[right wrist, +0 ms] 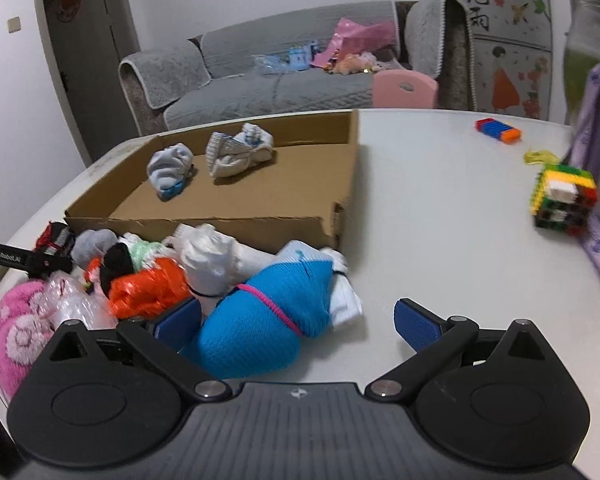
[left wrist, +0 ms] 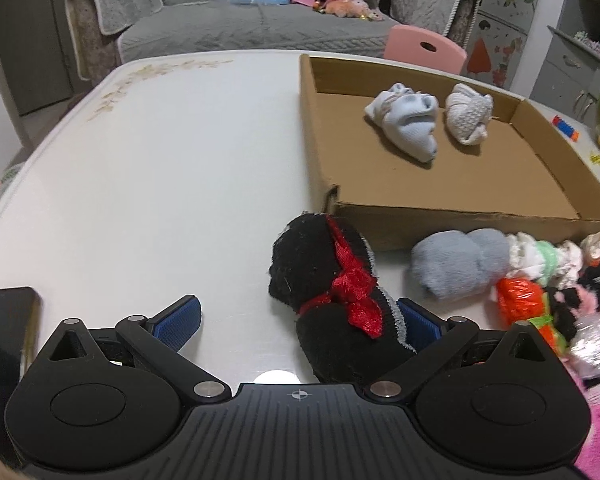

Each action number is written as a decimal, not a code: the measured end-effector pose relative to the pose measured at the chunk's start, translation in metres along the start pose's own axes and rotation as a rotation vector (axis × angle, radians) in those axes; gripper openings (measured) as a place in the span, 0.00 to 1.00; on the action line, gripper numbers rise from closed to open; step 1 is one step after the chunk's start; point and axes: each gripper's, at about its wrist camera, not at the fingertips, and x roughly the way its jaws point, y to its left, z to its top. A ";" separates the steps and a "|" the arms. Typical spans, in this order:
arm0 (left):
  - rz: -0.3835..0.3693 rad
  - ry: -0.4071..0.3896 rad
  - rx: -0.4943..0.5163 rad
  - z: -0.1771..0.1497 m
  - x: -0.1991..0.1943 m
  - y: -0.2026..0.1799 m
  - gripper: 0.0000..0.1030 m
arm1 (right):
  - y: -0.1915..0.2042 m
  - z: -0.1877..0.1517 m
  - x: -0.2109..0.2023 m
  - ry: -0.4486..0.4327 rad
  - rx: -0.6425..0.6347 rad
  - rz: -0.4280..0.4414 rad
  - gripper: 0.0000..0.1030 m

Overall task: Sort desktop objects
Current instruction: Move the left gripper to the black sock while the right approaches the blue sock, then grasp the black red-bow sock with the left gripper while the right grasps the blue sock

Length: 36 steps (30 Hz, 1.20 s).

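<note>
Two sock bundles in the cardboard box (left wrist: pixel 320 128) — one pale blue (left wrist: pixel 406 120), one white (left wrist: pixel 468 114)

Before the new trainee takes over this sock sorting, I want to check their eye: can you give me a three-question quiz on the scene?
1. How many sock bundles lie in the cardboard box?
2. True or false: the right gripper has clamped the blue sock bundle.
3. Which bundle sits between the left gripper's fingers? A) grey bundle B) black bundle with red trim C) orange bundle

Key:
1. Two, a pale blue one and a whitish one.
2. False; its jaws stand wide open.
3. B
</note>
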 end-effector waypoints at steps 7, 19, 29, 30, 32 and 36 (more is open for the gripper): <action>0.034 0.000 -0.016 0.003 0.004 0.006 1.00 | -0.016 -0.007 -0.012 -0.058 0.103 -0.020 0.99; 0.057 -0.010 -0.015 0.005 0.007 0.010 0.99 | 0.012 -0.011 0.023 0.017 0.012 -0.057 0.99; 0.076 -0.021 -0.040 0.009 0.012 0.013 0.99 | 0.015 -0.020 0.022 0.035 -0.039 -0.150 0.97; 0.079 -0.025 -0.042 0.009 0.012 0.013 0.99 | 0.016 -0.019 0.022 0.037 -0.040 -0.152 0.97; 0.083 -0.032 -0.045 0.008 0.012 0.013 1.00 | 0.017 -0.019 0.023 0.039 -0.042 -0.154 0.97; 0.093 -0.047 -0.057 0.007 0.013 0.012 1.00 | 0.019 -0.019 0.023 0.043 -0.050 -0.168 0.93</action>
